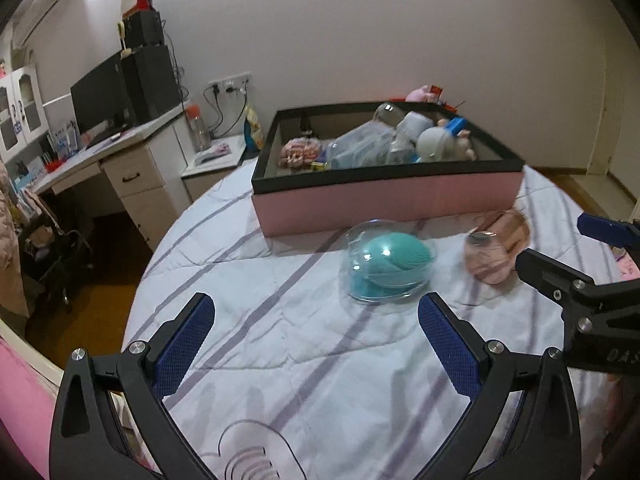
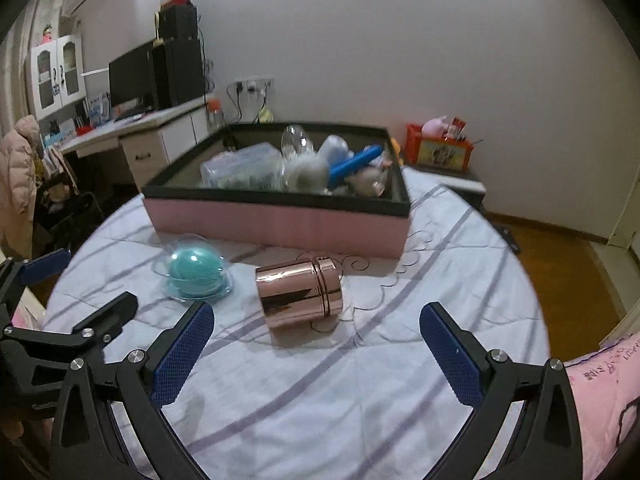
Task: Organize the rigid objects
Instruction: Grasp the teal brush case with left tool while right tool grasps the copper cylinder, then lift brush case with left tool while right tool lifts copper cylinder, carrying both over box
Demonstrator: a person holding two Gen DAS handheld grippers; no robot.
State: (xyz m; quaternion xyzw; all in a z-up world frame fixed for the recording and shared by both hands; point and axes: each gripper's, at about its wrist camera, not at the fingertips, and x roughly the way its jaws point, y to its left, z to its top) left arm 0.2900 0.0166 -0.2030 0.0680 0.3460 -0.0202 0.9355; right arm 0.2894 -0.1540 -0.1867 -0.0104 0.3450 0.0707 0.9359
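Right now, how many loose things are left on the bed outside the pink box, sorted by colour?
Teal: 1, the teal item in a clear case
Rose-gold: 1, the metal canister lying on its side
Total: 2 on the bedspread, both in front of the pink box; neither open gripper, left or right, holds anything.

On the bed (image 2: 360, 380) lie one rose-gold canister (image 2: 300, 290), one teal item in a clear case (image 2: 198, 274) and one pink box (image 2: 276, 224), the box near the far edge; its jumbled contents cannot be counted.
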